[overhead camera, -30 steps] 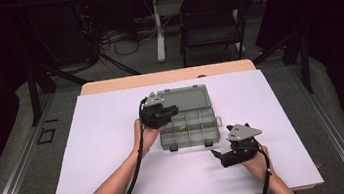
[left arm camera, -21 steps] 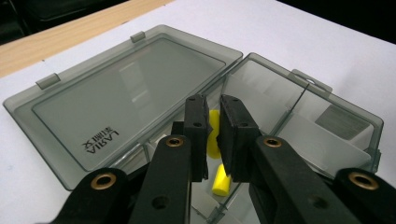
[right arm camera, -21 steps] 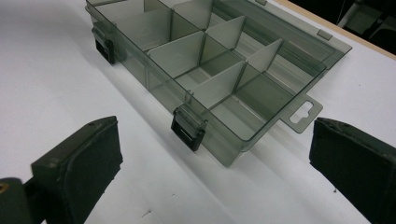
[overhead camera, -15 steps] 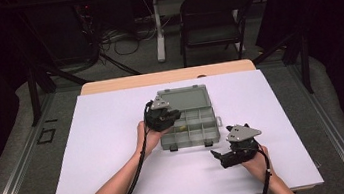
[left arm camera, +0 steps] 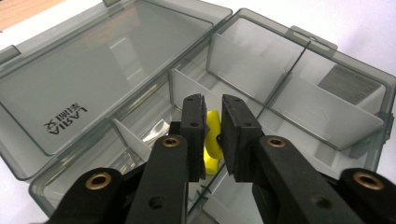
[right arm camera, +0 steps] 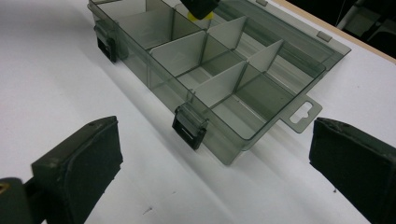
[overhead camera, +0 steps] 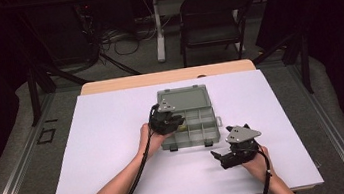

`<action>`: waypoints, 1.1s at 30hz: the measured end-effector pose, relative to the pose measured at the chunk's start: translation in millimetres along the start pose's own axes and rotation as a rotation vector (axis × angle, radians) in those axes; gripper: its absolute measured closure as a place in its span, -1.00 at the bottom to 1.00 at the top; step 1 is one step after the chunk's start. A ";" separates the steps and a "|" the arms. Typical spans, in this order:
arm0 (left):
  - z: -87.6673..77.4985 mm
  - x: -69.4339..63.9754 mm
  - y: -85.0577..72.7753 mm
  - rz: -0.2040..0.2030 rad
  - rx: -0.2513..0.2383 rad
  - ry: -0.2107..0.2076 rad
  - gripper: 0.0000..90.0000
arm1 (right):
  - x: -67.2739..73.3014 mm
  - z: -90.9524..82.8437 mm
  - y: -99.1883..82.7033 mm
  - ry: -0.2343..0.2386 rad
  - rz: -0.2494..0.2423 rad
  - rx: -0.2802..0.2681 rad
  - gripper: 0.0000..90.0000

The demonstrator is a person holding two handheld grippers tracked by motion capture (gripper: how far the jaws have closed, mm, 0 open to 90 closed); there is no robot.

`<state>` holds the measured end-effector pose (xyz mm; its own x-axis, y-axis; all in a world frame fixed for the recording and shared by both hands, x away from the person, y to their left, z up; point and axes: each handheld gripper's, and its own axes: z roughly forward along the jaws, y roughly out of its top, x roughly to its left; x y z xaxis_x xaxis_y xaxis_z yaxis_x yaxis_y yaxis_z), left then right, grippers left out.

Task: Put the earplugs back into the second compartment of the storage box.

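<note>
My left gripper (left arm camera: 212, 126): jaws just easing apart, yellow piece (left arm camera: 213, 142) between them, over a compartment of the open box (overhead camera: 200, 132) mid-tabletop | my right gripper (right arm camera: 210, 163): jaws spread wide, holding nothing, near the box's front-right corner

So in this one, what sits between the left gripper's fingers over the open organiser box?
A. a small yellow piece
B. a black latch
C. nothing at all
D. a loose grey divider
A: in the left gripper view, a small yellow piece sits between the fingers of the left gripper, over a compartment of the open organiser box.
</note>
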<state>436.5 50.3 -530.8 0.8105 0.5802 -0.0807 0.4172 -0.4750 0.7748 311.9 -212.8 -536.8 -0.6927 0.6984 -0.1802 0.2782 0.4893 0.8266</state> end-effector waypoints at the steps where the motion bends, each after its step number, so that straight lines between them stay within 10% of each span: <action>1: 0.0 0.2 -0.1 -0.001 0.001 -0.004 0.71 | -0.8 0.4 -0.6 0.001 0.003 0.002 -0.96; 23: -34.2 10.3 -10.6 -0.026 -0.022 0.001 -0.56 | -4.0 -0.1 -2.1 -0.006 0.020 0.007 -0.96; 33: -40.6 5.0 -12.4 0.005 -0.010 0.036 -0.74 | -2.9 1.4 -2.4 -0.002 0.017 0.011 -0.96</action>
<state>418.7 86.0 -515.4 0.7973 0.6012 -0.0544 0.4086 -0.4712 0.7817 314.2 -215.2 -539.0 -0.6865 0.7076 -0.1675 0.2970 0.4831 0.8237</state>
